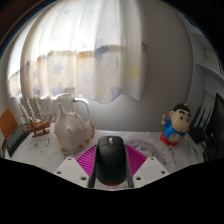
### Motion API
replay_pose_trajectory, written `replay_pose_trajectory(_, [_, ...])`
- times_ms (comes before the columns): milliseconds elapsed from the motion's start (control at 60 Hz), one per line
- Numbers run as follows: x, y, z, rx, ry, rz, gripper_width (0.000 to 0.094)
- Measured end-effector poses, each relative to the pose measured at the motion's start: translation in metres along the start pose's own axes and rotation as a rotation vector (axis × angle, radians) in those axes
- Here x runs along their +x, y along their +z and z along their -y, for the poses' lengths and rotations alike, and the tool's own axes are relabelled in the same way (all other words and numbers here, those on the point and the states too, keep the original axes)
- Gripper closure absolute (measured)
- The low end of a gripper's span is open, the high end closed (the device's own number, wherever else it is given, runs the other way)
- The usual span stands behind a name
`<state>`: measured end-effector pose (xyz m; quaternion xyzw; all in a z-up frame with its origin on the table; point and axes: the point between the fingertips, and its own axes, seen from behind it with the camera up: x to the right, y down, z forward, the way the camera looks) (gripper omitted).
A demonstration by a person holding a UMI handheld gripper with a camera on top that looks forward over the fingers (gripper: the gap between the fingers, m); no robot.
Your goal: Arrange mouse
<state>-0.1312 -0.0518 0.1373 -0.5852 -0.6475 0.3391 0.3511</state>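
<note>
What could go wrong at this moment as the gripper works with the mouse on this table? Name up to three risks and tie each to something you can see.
1. The black mouse lies between the pink pads; its rounded, smooth shell might slip if the fingers close unevenly.
2. The glass jug stands just beyond the fingers; a forward push could knock it.
3. The cartoon figurine stands upright to the other side and looks easy to topple with a wide sweep.

We see pale patterned curtains (pixel 95 50) glowing with daylight. Below them lies a white bench (pixel 150 145).
</note>
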Motion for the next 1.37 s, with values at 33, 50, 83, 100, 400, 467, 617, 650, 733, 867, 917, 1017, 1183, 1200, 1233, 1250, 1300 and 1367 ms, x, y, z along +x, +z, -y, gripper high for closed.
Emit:
replay_pose_trajectory(33, [0.023,0.018,-0.004,-0.002,0.018,-0.02,0.05])
replay_pose_trajectory(50, [0.034,0.027,-0.007,-0.004,0.023,-0.03,0.05])
replay_pose_trajectory(83, [0.056,0.045,-0.017,-0.015,0.03,-0.051,0.0499])
replay_pose_trajectory(100, [0.066,0.054,-0.022,-0.02,0.037,-0.063,0.0499])
replay_pose_trajectory(400, [0.116,0.138,-0.099,-0.172,0.092,-0.069,0.0349])
replay_pose_trajectory(467, [0.123,0.124,-0.09,-0.168,0.103,-0.091,0.0065])
replay_pose_trajectory(617, [0.118,0.032,-0.077,-0.235,0.106,-0.116,0.0095])
replay_pose_trajectory(650, [0.112,0.004,-0.076,-0.253,0.11,-0.108,0.0093])
replay_pose_trajectory(733, [0.094,-0.065,-0.079,-0.294,0.135,-0.08,0.0091])
replay_pose_trajectory(867, [0.07,-0.152,-0.097,-0.36,0.161,-0.063,0.0091])
replay_pose_trajectory(917, [0.062,-0.172,-0.102,-0.362,0.138,-0.048,0.0091])
replay_pose_trajectory(1017, [0.053,-0.198,-0.106,-0.362,0.102,-0.046,0.0091])
replay_pose_trajectory(1183, [0.046,-0.204,-0.101,-0.344,0.101,-0.049,0.009])
replay_pose_trajectory(1200, [0.047,-0.203,-0.1,-0.339,0.099,-0.054,0.009])
replay_pose_trajectory(1233, [0.05,-0.201,-0.096,-0.327,0.085,-0.066,0.009])
replay_pose_trajectory(1250, [0.052,-0.2,-0.093,-0.321,0.073,-0.071,0.009])
replay_pose_trajectory(1300, [0.055,-0.198,-0.088,-0.312,0.045,-0.083,0.009])
replay_pose_trajectory(1367, [0.052,-0.195,-0.083,-0.3,0.035,-0.074,0.0091])
